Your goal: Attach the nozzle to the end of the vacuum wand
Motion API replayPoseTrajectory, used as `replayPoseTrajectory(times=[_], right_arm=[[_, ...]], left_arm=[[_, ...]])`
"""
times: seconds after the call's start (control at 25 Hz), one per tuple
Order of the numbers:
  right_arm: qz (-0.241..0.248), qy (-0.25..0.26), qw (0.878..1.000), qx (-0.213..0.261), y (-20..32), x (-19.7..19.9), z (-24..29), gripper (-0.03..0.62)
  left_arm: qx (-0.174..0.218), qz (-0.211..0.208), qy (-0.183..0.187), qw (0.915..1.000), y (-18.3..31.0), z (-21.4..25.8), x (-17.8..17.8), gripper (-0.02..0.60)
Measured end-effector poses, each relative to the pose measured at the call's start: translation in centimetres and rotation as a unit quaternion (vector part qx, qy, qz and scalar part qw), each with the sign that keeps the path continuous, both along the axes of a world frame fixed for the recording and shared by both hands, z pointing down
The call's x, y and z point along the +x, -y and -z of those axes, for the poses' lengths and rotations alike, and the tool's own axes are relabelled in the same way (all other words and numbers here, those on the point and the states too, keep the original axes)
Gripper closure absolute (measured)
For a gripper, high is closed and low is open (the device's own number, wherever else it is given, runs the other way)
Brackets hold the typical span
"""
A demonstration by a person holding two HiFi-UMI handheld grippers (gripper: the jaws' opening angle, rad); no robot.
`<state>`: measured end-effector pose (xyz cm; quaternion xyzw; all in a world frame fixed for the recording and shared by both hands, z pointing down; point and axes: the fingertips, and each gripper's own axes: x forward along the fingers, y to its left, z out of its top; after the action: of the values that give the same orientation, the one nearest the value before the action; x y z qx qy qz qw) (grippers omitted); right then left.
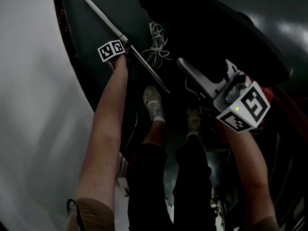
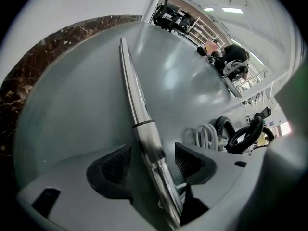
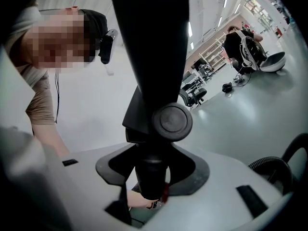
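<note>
Nozzle and wand not yet joined
Our right gripper clamps the nozzle; our left gripper gapes around the wand without pressing it. Mating remains.

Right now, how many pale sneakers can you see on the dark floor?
2: one sneaker beside the silver metal wand's lower end, one below the dark plastic nozzle. None seems hidden.

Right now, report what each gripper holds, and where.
Right gripper: shut on the black plastic vacuum nozzle, by its round neck. Left gripper: holds nothing; the shiny metal wand lies between its open jaws, ungripped.
</note>
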<state>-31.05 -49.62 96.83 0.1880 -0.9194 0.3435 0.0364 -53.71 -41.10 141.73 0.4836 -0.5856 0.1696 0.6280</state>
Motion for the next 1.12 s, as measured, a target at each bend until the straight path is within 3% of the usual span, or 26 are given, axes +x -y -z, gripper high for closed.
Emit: replayPoseTrajectory(times=[0.12, 0.24, 0.36, 0.48, 0.6, 0.76, 1.12], right_arm=[[0.007, 0.003, 1.0, -0.001, 0.2, 0.1, -0.7, 0.401], [0.008, 0.002, 1.0, -0.001, 0.6, 0.3, -1.4, 0.401], [0.004, 0.001, 1.0, -0.006, -0.6, 0.6, -1.5, 0.401], [0.009, -0.002, 1.0, -0.009, -1.3, 0.4, -0.1, 0.401], [0.016, -0.006, 1.0, -0.001, -1.2, 0.7, 2.9, 0.401], [0.001, 0.0, 1.0, 0.008, -0.8, 1.8, 10.3, 0.401], [-0.004, 0.049, 0.995, 0.082, -2.2, 5.6, 31.9, 0.401]], left_arm=[[-0.019, -0.029, 0.007, 0.9994, -0.5, -2.4, 0.3, 0.291], [-0.032, -0.067, 0.044, 0.9963, -0.3, -3.2, 0.5, 0.295], [-0.04, -0.022, 0.011, 0.9989, -0.8, -3.1, 0.6, 0.351], [-0.013, 0.027, -0.016, 0.9994, -0.5, -0.6, 1.3, 0.376], [0.039, 0.043, 0.001, 0.9983, 0.9, 5.1, 2.6, 0.383], [0.091, 0.027, 0.033, 0.9949, 0.3, 15.5, 5.6, 0.385], [0.143, -0.034, 0.093, 0.9847, -6.9, 33.8, 15.6, 0.39]])
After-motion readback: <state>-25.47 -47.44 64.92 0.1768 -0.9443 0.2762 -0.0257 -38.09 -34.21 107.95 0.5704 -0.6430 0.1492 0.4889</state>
